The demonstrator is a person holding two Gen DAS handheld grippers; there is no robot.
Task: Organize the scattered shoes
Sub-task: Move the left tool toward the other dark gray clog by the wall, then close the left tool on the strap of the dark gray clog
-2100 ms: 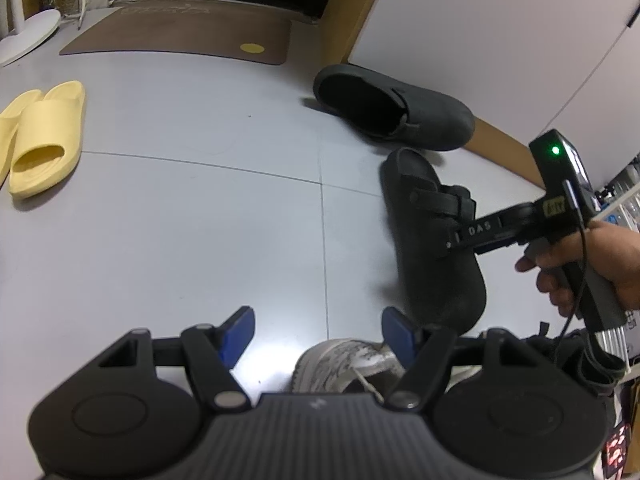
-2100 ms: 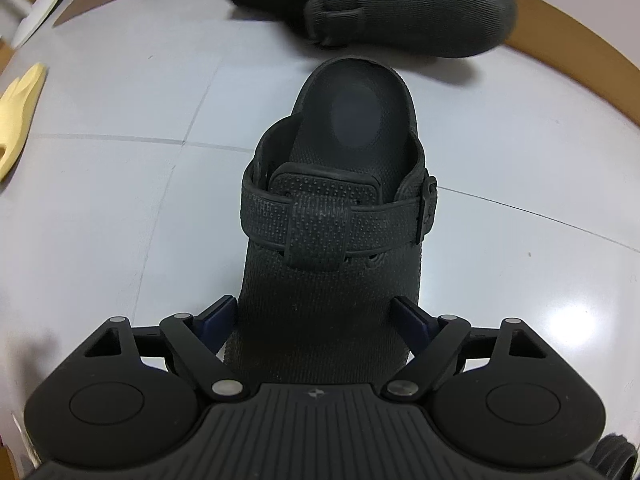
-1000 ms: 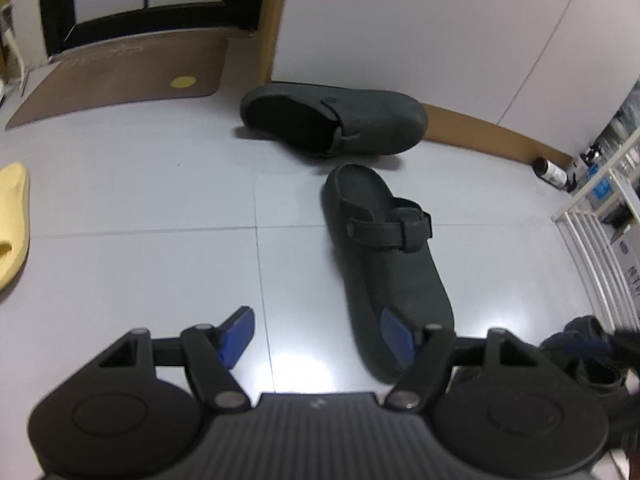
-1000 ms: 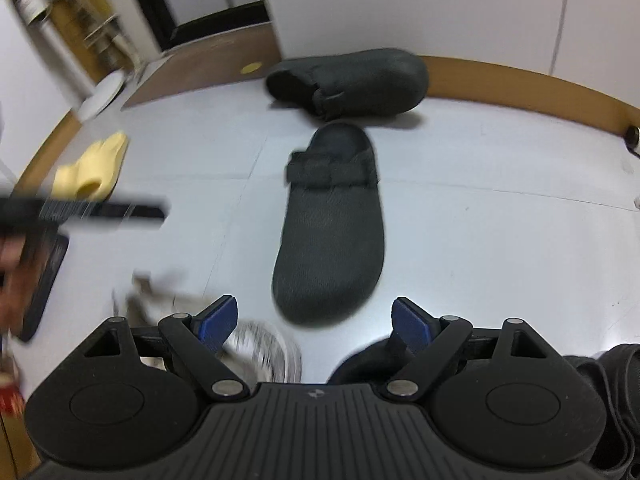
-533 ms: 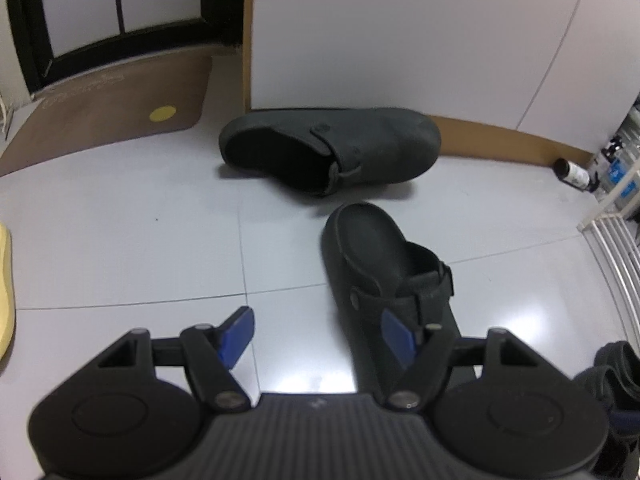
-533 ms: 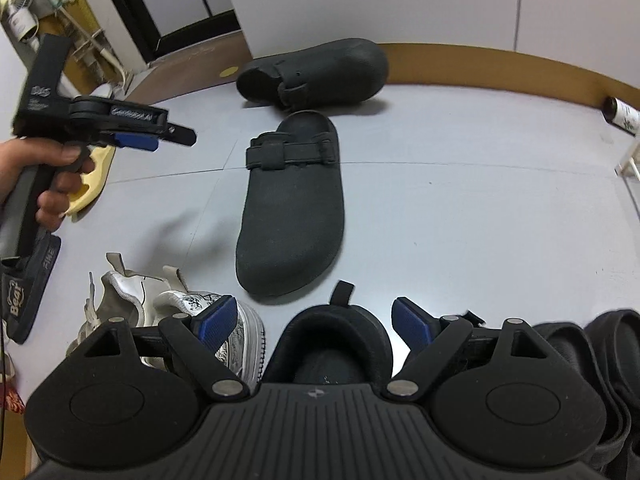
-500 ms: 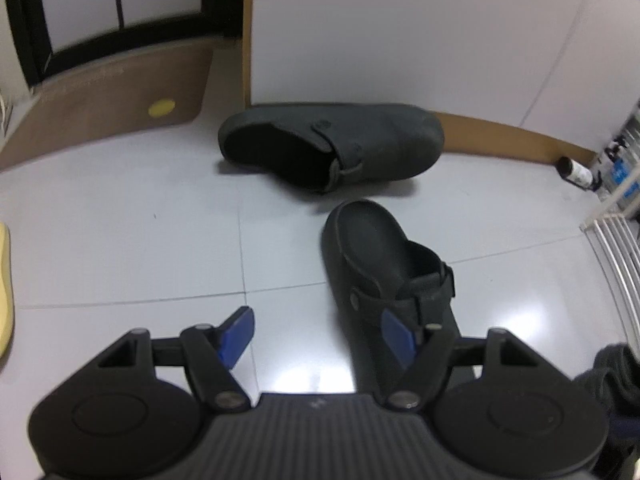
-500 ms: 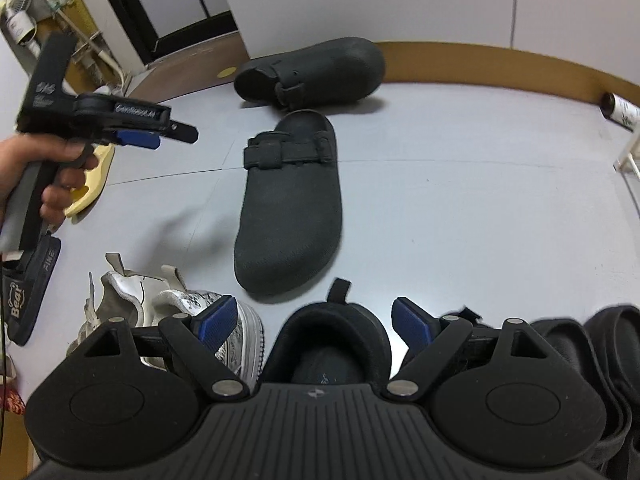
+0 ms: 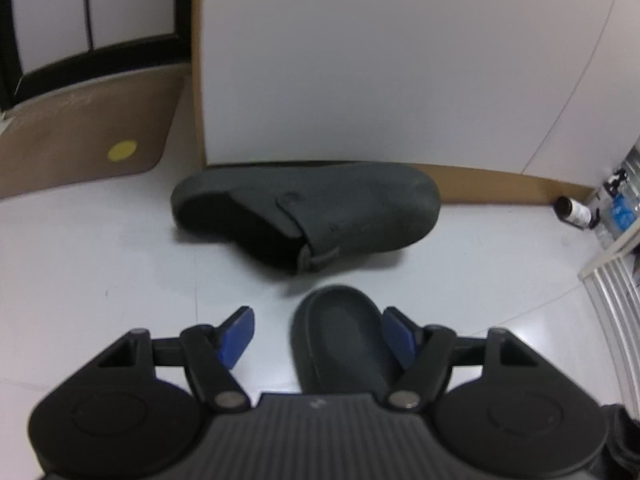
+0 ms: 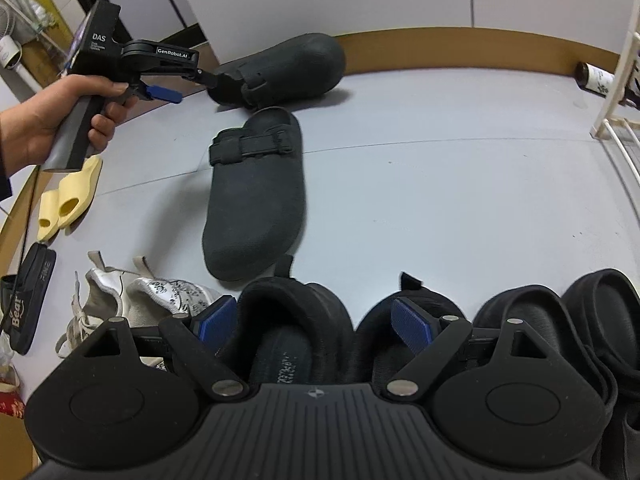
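Jaws standing wide on left gripper (image 9: 318,330), holding nothing, hovering over heel of dark grey strapped felt clog (image 9: 340,340), matching dark grey clog (image 9: 312,214) lying sideways beyond; right gripper (image 10: 314,320) likewise gaping empty, hanging above black slip-on shoe (image 10: 280,320)

Two clogs (image 10: 256,196) (image 10: 284,70): dark charcoal grey. Slides (image 10: 66,200): pale yellow. Sneakers (image 10: 160,292): off-white, black speckled print. Floor (image 10: 440,184): light grey tile. Baseboard (image 10: 460,50): tan. Doormat (image 9: 80,148): brown, yellow dot. Hand-held gripper (image 10: 312,322): black, blue pads.
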